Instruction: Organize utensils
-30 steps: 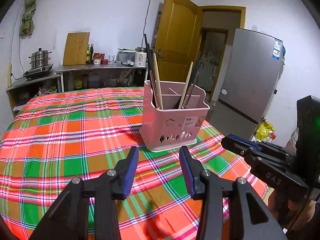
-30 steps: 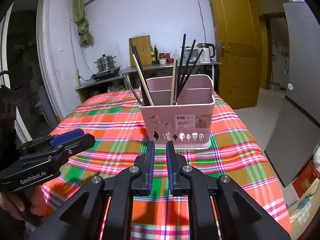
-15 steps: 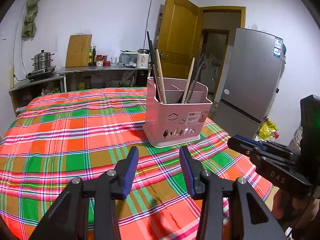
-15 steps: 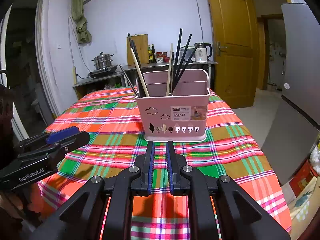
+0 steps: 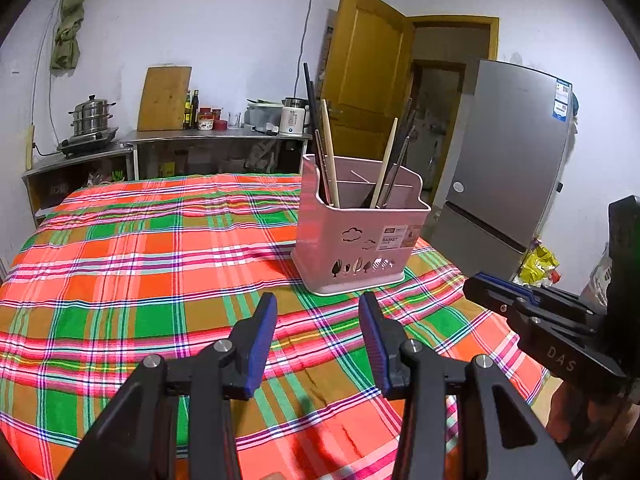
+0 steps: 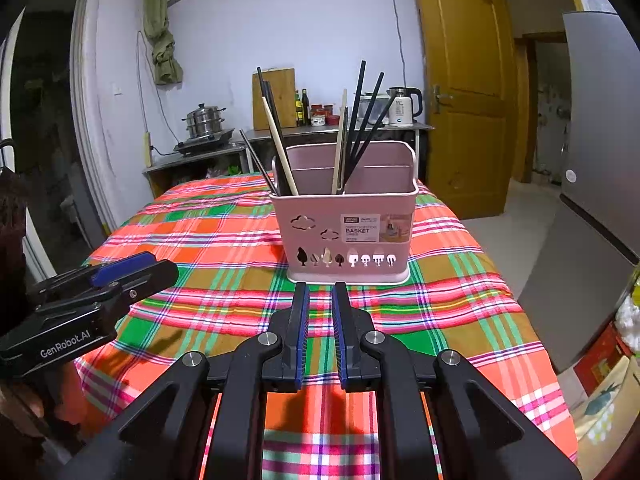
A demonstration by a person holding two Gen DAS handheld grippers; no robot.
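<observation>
On the plaid tablecloth (image 6: 200,240), the pink basket (image 6: 348,232) now sits farther off; left gripper (image 5: 318,312) spread, right gripper (image 6: 320,300) narrowly parted, both empty; sorting appears finished.

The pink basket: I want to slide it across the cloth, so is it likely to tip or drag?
The pink basket looks like thin plastic, so probably light. Its tall chopsticks lean well above the rim, so a push high up may tip it. The plaid cloth might bunch beneath it; pushing low seems safer.
</observation>
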